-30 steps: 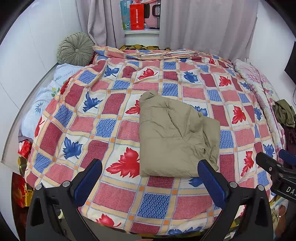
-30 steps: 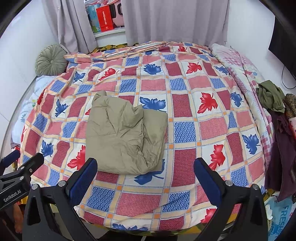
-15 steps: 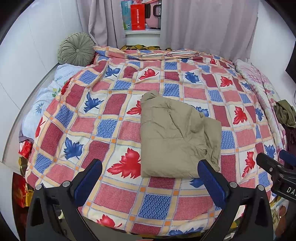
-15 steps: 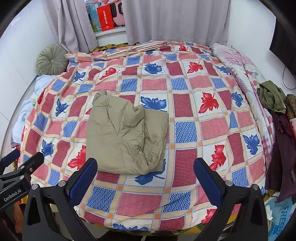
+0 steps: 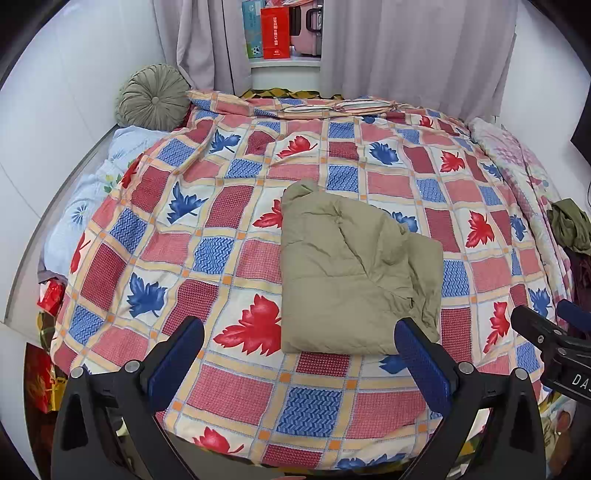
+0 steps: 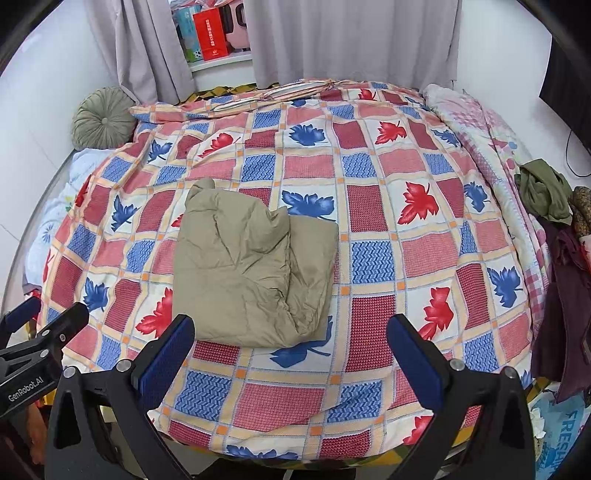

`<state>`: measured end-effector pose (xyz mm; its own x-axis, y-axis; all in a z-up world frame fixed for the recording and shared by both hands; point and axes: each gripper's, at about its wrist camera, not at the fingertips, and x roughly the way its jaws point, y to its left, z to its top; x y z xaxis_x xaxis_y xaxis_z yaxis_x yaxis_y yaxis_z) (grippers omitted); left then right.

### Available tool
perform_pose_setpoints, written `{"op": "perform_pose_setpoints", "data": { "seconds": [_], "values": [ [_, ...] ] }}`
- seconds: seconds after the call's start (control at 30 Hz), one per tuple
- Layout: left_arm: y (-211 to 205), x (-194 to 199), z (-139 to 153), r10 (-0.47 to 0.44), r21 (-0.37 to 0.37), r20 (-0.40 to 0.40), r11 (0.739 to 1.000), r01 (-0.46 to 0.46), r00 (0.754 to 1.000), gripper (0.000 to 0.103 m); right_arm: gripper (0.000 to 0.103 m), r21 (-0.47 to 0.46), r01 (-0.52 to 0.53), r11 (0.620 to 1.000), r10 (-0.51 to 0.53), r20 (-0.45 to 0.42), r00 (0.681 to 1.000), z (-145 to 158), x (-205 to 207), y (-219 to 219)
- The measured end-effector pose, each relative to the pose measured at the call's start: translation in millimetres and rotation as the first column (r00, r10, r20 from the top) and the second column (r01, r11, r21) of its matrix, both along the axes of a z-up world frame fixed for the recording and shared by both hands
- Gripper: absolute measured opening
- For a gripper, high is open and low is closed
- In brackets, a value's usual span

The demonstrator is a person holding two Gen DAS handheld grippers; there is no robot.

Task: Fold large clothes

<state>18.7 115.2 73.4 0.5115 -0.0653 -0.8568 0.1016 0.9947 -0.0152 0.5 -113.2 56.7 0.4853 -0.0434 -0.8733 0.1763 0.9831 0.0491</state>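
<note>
Take the folded khaki jacket [image 5: 354, 277] as your landmark: it lies on the leaf-patterned quilt [image 5: 229, 236] toward the near end of the bed, a compact rectangle with one flap doubled over along its right side and a rumpled corner at the near right.

Nothing lies on the quilt close around the jacket. Far beyond it and to the left, a round green cushion [image 5: 153, 96] leans against the white wall. Straight beyond it, past the head of the bed, grey curtains [image 5: 413, 48] hang on either side of a shelf holding a red box [image 5: 275, 32]. Well to the right of the jacket, at the bed's edge, an olive garment [image 6: 543, 195] sits bunched on a pile of darker clothes [image 6: 569, 280]. Left of the jacket, a pale blue sheet [image 5: 85, 195] shows past the quilt's edge.

Your left gripper [image 5: 299, 354] hangs above the foot of the bed on the near side of the jacket, its blue-padded fingers [image 5: 177, 360] spread wide with nothing between them; the right pad overlaps the jacket's near right corner in the left wrist view, though I cannot tell whether it touches. Your right gripper [image 6: 291, 354] is level with it, just to the jacket's near right, spread equally wide and also empty. Each gripper shows at the edge of the other's view.
</note>
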Motion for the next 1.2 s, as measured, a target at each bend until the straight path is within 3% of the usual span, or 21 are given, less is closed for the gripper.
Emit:
{"op": "perform_pose_setpoints", "data": {
  "seconds": [1.2],
  "values": [
    [4.2, -1.5, 1.7, -0.001, -0.007, 0.008, 1.0, 0.001, 1.0, 0.103, 0.103, 0.003, -0.002, 1.0, 0.002, -0.003, 1.0, 0.3, 0.9, -1.3]
  ]
}}
